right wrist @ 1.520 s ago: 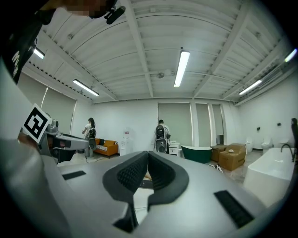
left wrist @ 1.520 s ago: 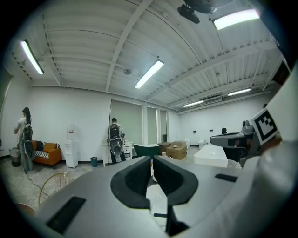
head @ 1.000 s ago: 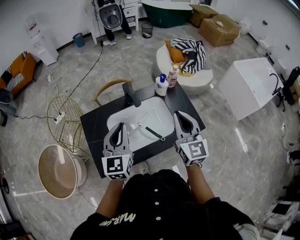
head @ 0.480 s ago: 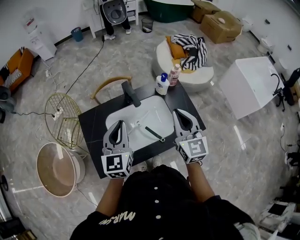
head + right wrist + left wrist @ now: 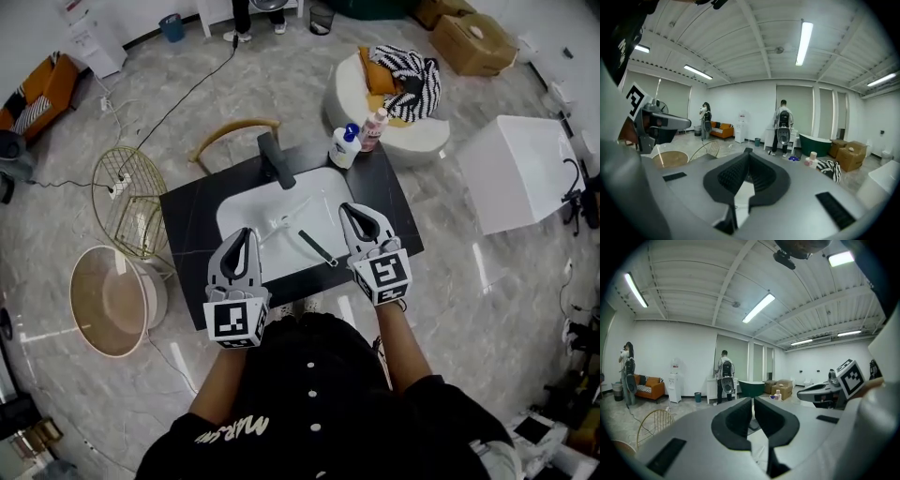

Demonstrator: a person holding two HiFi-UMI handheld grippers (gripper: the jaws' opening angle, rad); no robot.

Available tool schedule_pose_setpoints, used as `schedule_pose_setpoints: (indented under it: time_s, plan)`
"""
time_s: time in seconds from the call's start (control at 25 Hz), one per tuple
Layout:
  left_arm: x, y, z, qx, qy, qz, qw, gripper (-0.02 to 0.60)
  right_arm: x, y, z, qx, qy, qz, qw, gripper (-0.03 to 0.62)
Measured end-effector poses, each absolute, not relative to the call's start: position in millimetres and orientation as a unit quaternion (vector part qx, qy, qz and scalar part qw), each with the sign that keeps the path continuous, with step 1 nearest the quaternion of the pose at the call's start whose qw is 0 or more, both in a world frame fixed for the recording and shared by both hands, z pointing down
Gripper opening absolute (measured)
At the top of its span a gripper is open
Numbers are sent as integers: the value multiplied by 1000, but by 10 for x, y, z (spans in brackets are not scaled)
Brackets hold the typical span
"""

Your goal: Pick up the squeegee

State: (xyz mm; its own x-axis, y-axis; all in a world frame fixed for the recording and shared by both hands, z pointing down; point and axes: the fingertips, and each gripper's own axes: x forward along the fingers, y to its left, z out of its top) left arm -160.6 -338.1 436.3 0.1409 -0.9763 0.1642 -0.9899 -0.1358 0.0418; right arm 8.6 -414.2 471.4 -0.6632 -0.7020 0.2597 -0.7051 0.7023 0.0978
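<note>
1. Grey marble-look floor (image 5: 281, 84) in the head view, with a black countertop (image 5: 187, 239) holding a white sink basin (image 5: 281, 211) and a black faucet (image 5: 274, 161) at its far edge.
2. Same view: the squeegee (image 5: 317, 247) lies at a slant in the basin's near right part, between my two claws and closer to the right one. Nothing touches it.
3. Same view: my left gripper (image 5: 246, 236) is over the basin's near left rim and my right gripper (image 5: 350, 212) over its right rim. Both point away from me.
4. Same view, around the counter: two bottles (image 5: 346, 147) on the far right corner, a gold wire basket (image 5: 131, 202) on the left, a round tub (image 5: 108, 300) near it, and a striped cloth (image 5: 412, 84) on a white seat behind.
5. Left gripper view: my left gripper (image 5: 753, 401) has its pads all but together, only a thin slit, with nothing between. The squeegee is hidden behind the jaws. My right gripper (image 5: 825, 392) shows at the right. A person with a backpack (image 5: 725, 376), a green bathtub (image 5: 751, 387) and an orange sofa (image 5: 649, 385) are far back.
6. Right gripper view: my right gripper (image 5: 749, 164) is closed and empty, its pads meeting at the tip. The squeegee is not visible here. My left gripper (image 5: 661, 124) is at the left. The bottles (image 5: 812, 158) and the striped cloth (image 5: 832, 168) are ahead on the right.
</note>
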Motion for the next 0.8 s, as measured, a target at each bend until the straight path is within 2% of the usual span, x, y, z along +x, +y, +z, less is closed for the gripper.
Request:
schedule_pose_setpoints:
  time_s: [0.44, 0.6, 0.8]
  plan:
    - [-1596, -3217, 4943, 739, -656, 76, 135, 23, -225, -4210, 5979, 316, -912, 77, 250, 7]
    - [-1577, -3130, 5139, 731, -660, 81, 157, 23, -318, -4173, 6427, 281, -910, 89, 293, 49]
    - [-1569, -3104, 5355, 721, -666, 90, 171, 23, -384, -4117, 7078, 234, -895, 129, 358, 159]
